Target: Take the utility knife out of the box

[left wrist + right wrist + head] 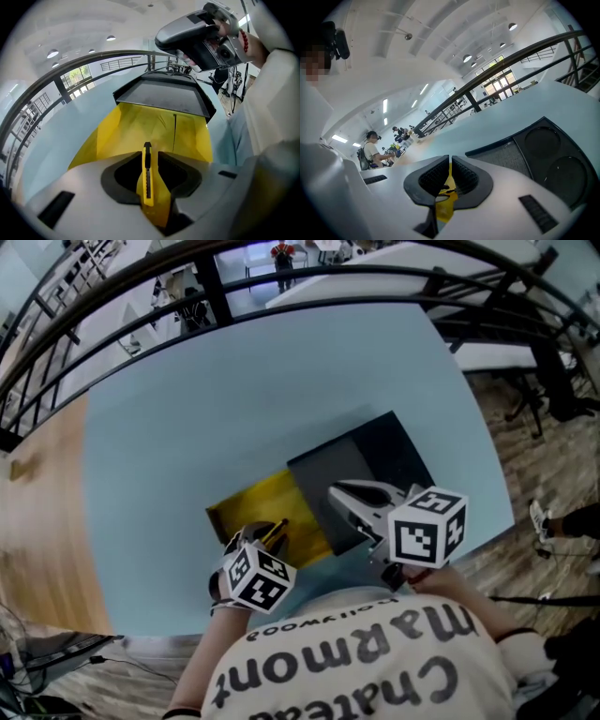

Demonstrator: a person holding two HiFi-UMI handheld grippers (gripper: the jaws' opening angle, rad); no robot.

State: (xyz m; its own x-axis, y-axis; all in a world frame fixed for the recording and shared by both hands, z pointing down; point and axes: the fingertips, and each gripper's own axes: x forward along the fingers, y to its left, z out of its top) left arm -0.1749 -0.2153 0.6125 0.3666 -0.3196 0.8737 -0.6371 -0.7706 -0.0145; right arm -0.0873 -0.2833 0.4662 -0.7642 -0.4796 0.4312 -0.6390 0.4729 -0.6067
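Observation:
The yellow utility knife [147, 173] lies on the floor of the open yellow box [136, 126], its black slider facing up. My left gripper [149, 158] reaches down into the box with its jaws open on either side of the knife, a gap showing on both sides. In the head view the knife [275, 532] pokes out just past the left gripper [270, 542] inside the box [248, 507]. The black lid [375, 460] lies flipped open to the right. My right gripper [336, 491] hovers over that lid, shut and empty; its own view shows the pads [440, 176] nearly touching.
The box sits near the front edge of a pale blue table [234, 399]. A wooden surface [37, 512] adjoins it on the left, and a black railing [281, 259] runs behind. The lid's inside [548, 154] has round recesses. People work at a far table [375, 150].

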